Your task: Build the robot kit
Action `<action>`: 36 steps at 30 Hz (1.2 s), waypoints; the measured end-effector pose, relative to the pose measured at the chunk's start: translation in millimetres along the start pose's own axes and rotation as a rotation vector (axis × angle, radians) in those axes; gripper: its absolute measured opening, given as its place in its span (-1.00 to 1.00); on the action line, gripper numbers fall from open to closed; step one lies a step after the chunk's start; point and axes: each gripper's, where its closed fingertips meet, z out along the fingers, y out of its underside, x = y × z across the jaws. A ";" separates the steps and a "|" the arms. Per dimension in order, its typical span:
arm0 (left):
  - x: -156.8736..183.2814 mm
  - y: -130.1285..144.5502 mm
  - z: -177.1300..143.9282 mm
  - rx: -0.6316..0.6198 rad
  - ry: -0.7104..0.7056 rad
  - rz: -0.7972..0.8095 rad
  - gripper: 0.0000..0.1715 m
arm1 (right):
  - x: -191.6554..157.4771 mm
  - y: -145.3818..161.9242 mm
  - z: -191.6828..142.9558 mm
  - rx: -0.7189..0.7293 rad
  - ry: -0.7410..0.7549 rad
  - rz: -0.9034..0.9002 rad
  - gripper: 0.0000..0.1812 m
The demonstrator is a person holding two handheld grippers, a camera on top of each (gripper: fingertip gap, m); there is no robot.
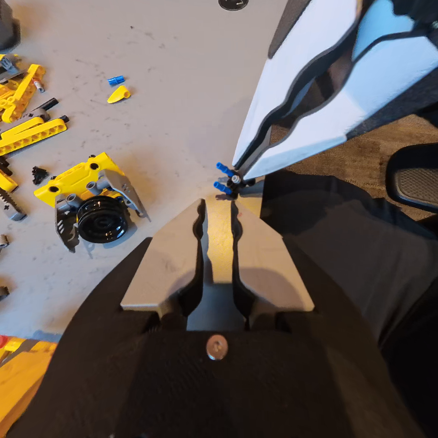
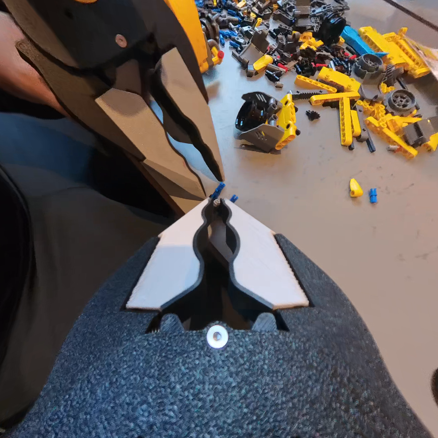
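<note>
My right gripper, with white fingers, is shut on a small black connector that carries two blue pins and a short grey axle. It holds this just above the table's near edge. In the left wrist view the right gripper reaches in from the upper right with the connector at its tips. My left gripper, with grey fingers, is open and empty, its tips right beside the connector. In the right wrist view the left gripper comes from the upper left, its tips on either side of one blue pin.
A yellow and grey assembly with a black wheel lies on the grey table. A loose blue pin and a yellow curved piece lie apart. A heap of parts is farther off. A chair stands off the table edge. Both grippers' tips are close together, under 4 cm apart. The yellow curved piece is about 15 cm from both grippers' fingertips. The right camera catches it too, in the right wrist view.
</note>
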 end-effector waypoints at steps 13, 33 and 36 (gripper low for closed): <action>-3.7 -6.4 8.9 -0.003 0.017 -0.026 -0.80 | 9.9 5.7 14.1 -0.050 0.041 -0.067 -0.98; -7.8 -6.1 9.0 -0.002 0.008 -0.052 -0.96 | 15.9 -1.2 11.0 -0.019 -0.009 0.028 -0.95; -9.0 -6.0 9.0 -0.002 0.004 -0.058 -0.96 | 15.1 -0.2 12.2 -0.015 -0.010 0.033 -0.94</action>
